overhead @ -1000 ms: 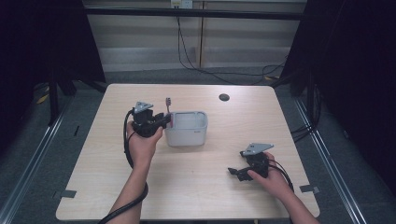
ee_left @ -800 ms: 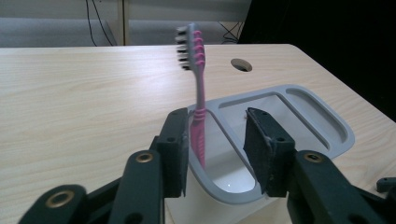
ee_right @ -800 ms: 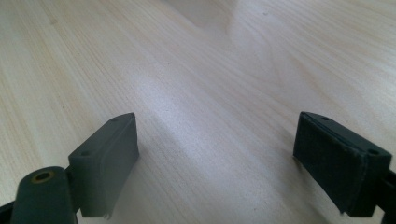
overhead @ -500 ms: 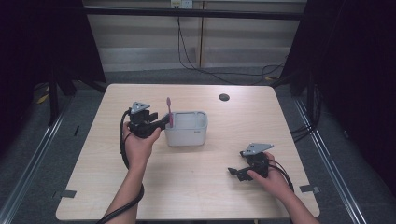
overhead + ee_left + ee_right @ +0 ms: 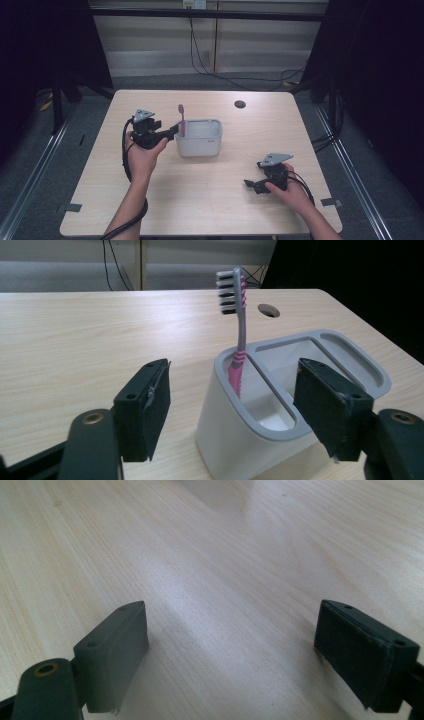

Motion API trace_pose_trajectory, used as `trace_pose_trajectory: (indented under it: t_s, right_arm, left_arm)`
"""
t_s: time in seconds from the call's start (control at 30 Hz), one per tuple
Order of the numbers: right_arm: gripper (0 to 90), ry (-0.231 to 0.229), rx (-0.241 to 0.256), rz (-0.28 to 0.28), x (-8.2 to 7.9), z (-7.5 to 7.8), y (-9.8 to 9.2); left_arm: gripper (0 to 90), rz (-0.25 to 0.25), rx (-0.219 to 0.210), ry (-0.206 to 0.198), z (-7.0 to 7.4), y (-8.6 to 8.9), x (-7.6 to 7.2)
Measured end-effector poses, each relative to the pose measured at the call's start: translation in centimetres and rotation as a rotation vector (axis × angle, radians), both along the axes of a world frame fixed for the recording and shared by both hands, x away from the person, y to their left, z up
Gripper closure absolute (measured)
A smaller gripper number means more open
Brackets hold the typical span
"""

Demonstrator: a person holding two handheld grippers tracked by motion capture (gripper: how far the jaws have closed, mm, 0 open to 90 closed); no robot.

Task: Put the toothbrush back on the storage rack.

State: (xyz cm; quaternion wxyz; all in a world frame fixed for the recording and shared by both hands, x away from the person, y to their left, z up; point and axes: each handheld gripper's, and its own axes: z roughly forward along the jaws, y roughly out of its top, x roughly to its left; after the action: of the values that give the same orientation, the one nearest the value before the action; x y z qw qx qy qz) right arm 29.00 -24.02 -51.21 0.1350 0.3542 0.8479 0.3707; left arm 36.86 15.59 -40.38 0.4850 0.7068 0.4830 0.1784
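Pink-handled and grey-necked, the toothbrush [image 5: 238, 347] stood nearly upright in the narrow compartment at one end of the grey-rimmed white holder [image 5: 250, 440], bristles up and facing away from the holder's wide tray. Its long axis ran almost vertical, with a slight lean, and the handle's foot rested out of sight inside the slot. In the high view the toothbrush [image 5: 181, 120] rose from the holder's [image 5: 199, 145] left end, the end that faced the left gripper [image 5: 167, 134].

That gripper was spread wide and held nothing. Seen along its own jaws, the brush stood straight ahead and between them, a little nearer the left-hand pad, with the holder's rounded end just beyond the pads. The pads looked level with the holder's rim and the lower handle, so any fresh grasp would, I judge, close across the vertical handle from its two sides rather than along it.

The right gripper [image 5: 256, 184] lay well apart, low over the bare wooden table [image 5: 210, 210] near the person's edge, its jaws likewise released and empty, with plain tabletop [image 5: 225, 580] between them. The left hand [image 5: 142, 157] was clearly the nearer one to the brush.
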Motion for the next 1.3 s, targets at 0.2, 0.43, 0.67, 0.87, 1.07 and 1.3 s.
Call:
trace_pose_trajectory:
  t_s: [0.2, 0.43, 0.67, 0.87, 1.07, 1.3]
  right_arm:
    - [13.3, 0.0, 0.0, 0.0, 0.0, 0.0, 0.0]
    - [13.3, 0.0, 0.0, 0.0, 0.0, 0.0, 0.0]
    - [13.4, 0.0, 0.0, -0.001, 0.0, 0.0, 0.0]
    - [13.3, 0.0, 0.0, 0.0, 0.0, 0.0, 0.0]
    - [13.3, 0.0, 0.0, 0.0, 0.0, 0.0, 0.0]
    - [13.4, 0.0, -0.001, 0.0, 0.0, 0.0, 0.0]
  left_arm:
    - [28.0, -0.014, -0.003, -0.001, -0.1, 0.5, -0.2]
    - [23.4, -0.029, -0.012, -0.009, -0.3, 1.4, -0.4]
    - [21.7, -0.039, -0.011, -0.013, -0.6, 1.9, -0.7]
    - [20.6, -0.056, -0.018, -0.011, -1.2, 2.3, -1.0]
    - [20.2, -0.06, -0.023, -0.011, -1.7, 2.9, -1.2]
    - [19.6, -0.062, -0.019, -0.009, -2.2, 3.6, -1.6]
